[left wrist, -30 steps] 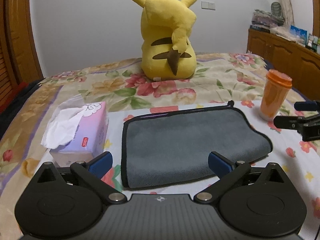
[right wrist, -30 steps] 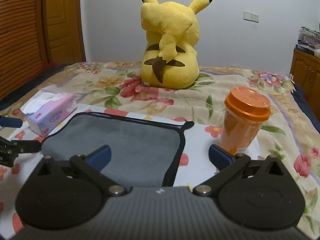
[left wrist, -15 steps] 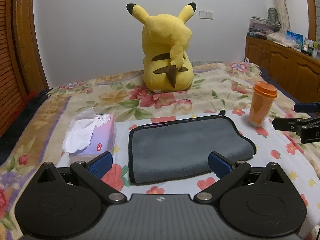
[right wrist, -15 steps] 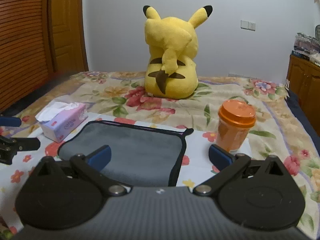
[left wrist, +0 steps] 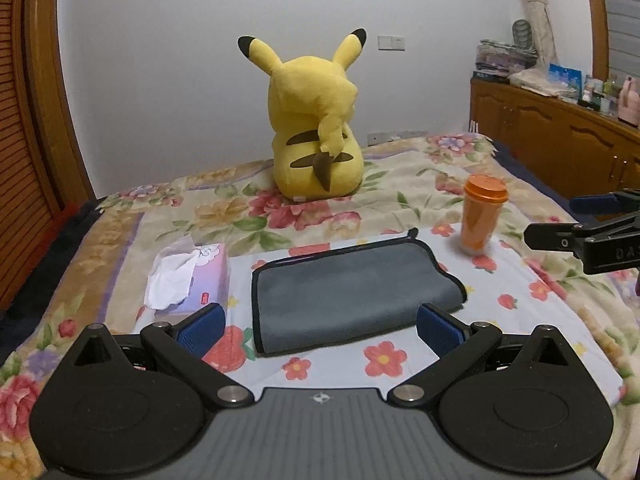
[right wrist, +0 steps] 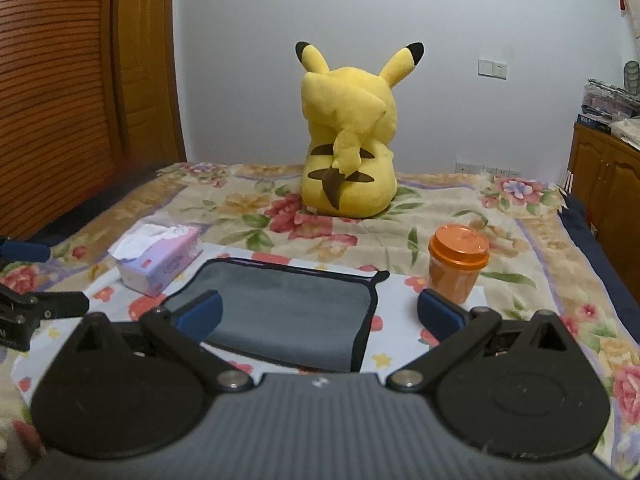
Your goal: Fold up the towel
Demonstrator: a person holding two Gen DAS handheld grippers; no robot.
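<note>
A grey towel with black trim (left wrist: 352, 292) lies folded flat on the flowered bedspread; it also shows in the right wrist view (right wrist: 288, 312). My left gripper (left wrist: 320, 330) is open and empty, held above the bed just in front of the towel's near edge. My right gripper (right wrist: 320, 314) is open and empty, raised over the towel's near right part. The right gripper also shows at the right edge of the left wrist view (left wrist: 592, 236). The left gripper shows at the left edge of the right wrist view (right wrist: 32, 304).
A yellow Pikachu plush (left wrist: 316, 136) sits at the far side of the bed. A pink tissue box (left wrist: 188, 280) stands left of the towel, an orange lidded cup (left wrist: 482, 214) to its right. A wooden cabinet (left wrist: 560, 140) lines the right wall.
Both grippers have pulled back and risen away from the towel, so it looks smaller and farther. Both stay open. The towel has not moved.
</note>
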